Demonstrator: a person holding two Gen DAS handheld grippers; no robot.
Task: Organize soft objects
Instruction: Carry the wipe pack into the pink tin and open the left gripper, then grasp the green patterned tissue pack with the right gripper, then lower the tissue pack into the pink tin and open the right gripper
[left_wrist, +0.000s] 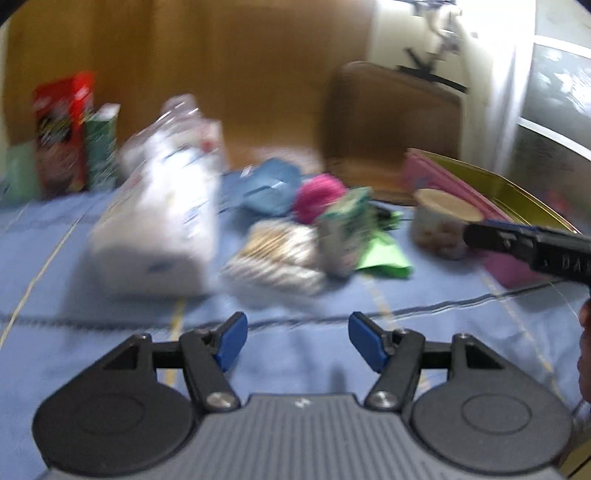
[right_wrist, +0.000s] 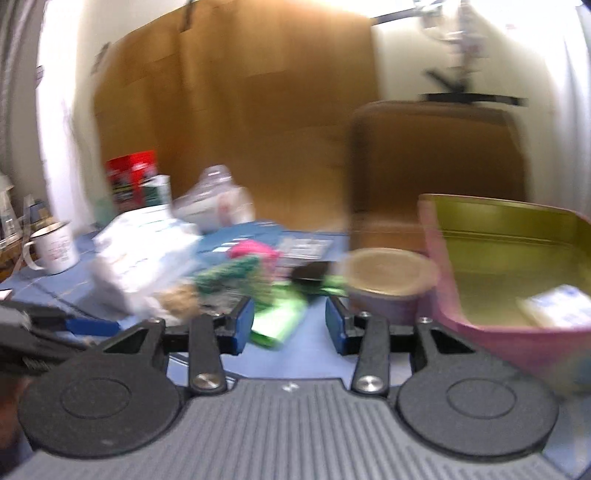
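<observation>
Both views are motion-blurred. A heap of soft things lies on the blue cloth: a white plastic-wrapped pack (left_wrist: 159, 229), a striped knit piece (left_wrist: 277, 254), a pink yarn ball (left_wrist: 317, 197), a blue cloth (left_wrist: 273, 184) and a green packet (left_wrist: 384, 254). My left gripper (left_wrist: 297, 341) is open and empty, short of the heap. My right gripper (right_wrist: 290, 321) is open and empty, just above the green packet (right_wrist: 277, 321). The right gripper's finger shows in the left wrist view (left_wrist: 517, 240). A pink tin with a gold inside (right_wrist: 517, 266) stands at the right and holds a pale packet (right_wrist: 554, 306).
A round lidded tub (right_wrist: 388, 284) stands beside the tin. A white mug (right_wrist: 55, 251) is at the far left. Red and green boxes (left_wrist: 74, 136) stand at the back left. A cardboard panel (right_wrist: 240, 110) and a brown chair (right_wrist: 436, 166) rise behind the table.
</observation>
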